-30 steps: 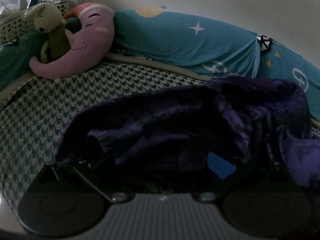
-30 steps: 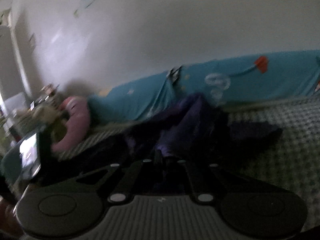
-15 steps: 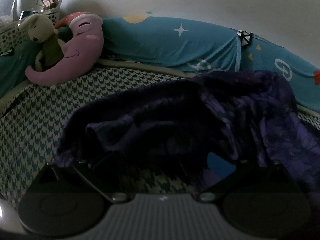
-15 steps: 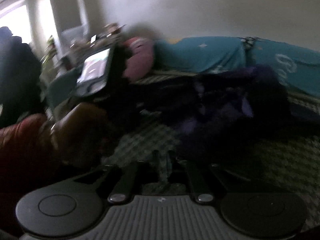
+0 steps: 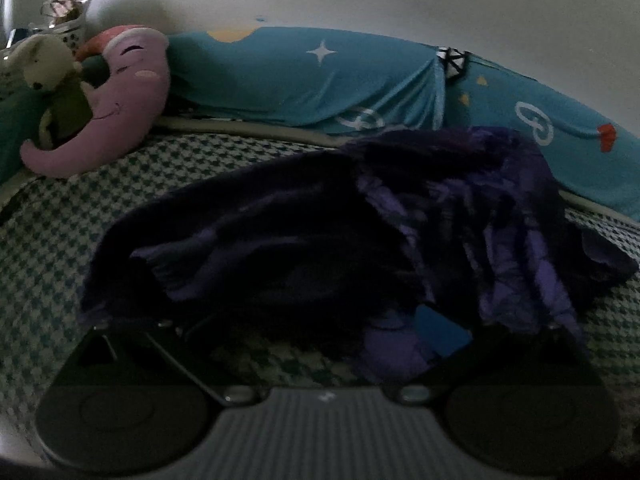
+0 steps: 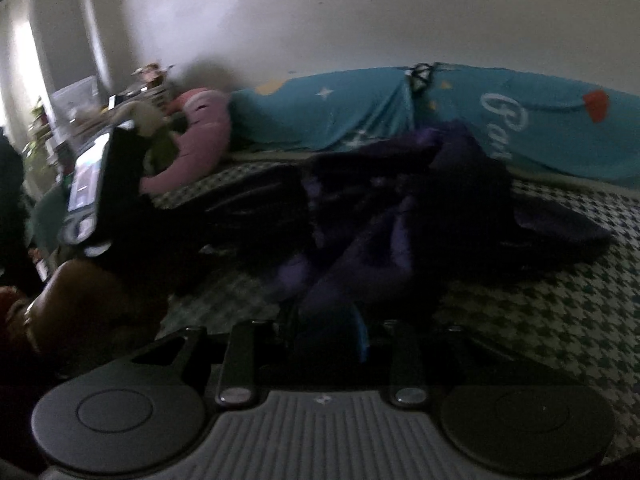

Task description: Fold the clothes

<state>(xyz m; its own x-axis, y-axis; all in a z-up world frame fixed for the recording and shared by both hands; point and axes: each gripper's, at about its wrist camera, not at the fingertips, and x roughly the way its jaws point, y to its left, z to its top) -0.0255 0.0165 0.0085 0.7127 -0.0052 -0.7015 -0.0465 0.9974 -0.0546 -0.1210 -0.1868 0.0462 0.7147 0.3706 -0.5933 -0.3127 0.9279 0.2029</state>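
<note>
- fingers of our left gripper [image 5: 320, 332] spread wide, purple garment [image 5: 320, 232] bunched between them on the checked bed [image 5: 60, 232]; moon pillow [image 5: 120, 100] sits behind.
- right gripper [image 6: 326, 332] jaws opening, garment edge between; only here a hand [image 6: 80, 304] shows.

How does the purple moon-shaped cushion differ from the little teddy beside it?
The moon cushion is pinkish purple, far larger, and curved like a crescent with a sleeping face and a red cap; the teddy is pale cream, much smaller, and sits upright in a dull green top. The cushion lies against the teal bedding, while the teddy leans into its curve. Both are soft toys at the edge of the checked bed.
</note>
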